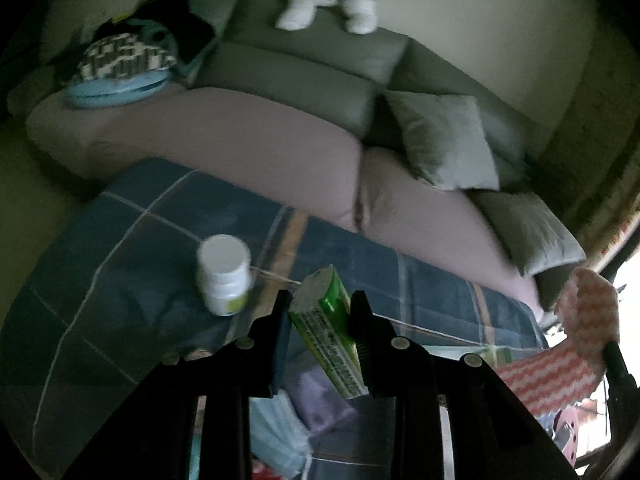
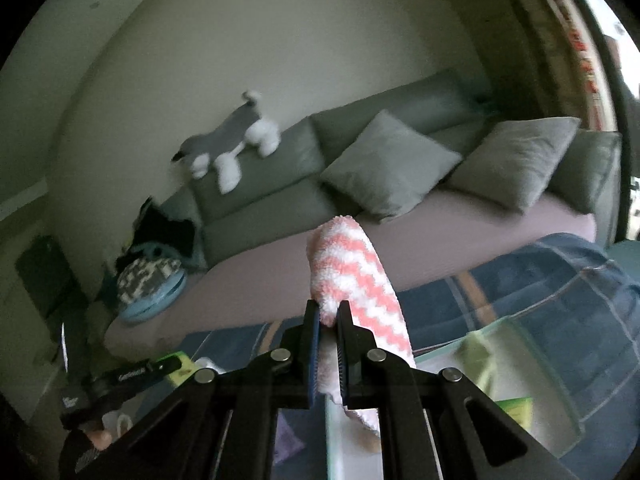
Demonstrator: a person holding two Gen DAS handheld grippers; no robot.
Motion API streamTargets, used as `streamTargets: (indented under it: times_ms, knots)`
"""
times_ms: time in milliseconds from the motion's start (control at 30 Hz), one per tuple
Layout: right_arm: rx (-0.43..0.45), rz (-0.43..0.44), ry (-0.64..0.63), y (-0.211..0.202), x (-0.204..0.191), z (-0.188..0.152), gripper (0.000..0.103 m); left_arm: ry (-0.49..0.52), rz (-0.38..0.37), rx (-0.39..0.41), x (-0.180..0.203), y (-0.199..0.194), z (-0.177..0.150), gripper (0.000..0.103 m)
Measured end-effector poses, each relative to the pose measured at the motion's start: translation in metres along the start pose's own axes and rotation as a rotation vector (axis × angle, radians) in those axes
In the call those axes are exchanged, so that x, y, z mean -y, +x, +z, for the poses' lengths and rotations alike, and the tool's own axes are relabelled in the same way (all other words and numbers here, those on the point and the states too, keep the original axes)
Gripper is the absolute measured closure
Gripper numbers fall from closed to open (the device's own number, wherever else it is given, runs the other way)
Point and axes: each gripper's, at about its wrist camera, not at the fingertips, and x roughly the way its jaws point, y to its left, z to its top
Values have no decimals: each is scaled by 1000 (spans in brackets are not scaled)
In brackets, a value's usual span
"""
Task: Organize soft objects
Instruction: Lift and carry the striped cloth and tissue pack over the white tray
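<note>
My left gripper (image 1: 321, 312) is shut on a green and white carton (image 1: 326, 328), held tilted above the blue plaid blanket (image 1: 120, 248). In the right wrist view my right gripper (image 2: 328, 318) is shut on a fluffy pink and white zigzag sock (image 2: 352, 280), which sticks up past the fingertips. That sock (image 1: 588, 316) also shows at the right edge of the left wrist view. A grey and white plush dog (image 2: 228, 144) stands on the sofa back (image 1: 320, 40). Under the left gripper lie a light blue face mask (image 1: 280, 428) and a lilac cloth (image 1: 320, 404).
A white pill bottle (image 1: 225, 280) stands on the blanket left of the carton. Grey cushions (image 2: 390, 164) lean on the sofa, whose seat (image 2: 260, 264) is pinkish. A pile of patterned pillows and dark cloth (image 1: 124, 64) sits at the sofa's left end. A clear container (image 2: 520, 364) lies beside the right gripper.
</note>
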Motion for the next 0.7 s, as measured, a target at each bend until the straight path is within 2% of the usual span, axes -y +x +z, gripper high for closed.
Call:
streamTargets:
  times_ms: [167, 367, 533, 700]
  knots:
    - [47, -72, 51, -23, 33, 10, 95, 66, -30, -13, 29, 3, -5, 72]
    - [90, -156, 102, -46, 66, 17, 95, 148, -99, -55, 68, 13, -14, 72]
    - [106, -196, 132, -57, 82, 20, 95, 204, -146, -87, 92, 19, -23, 72]
    - [107, -224, 150, -58, 91, 20, 95, 245, -161, -119, 111, 31, -33, 72]
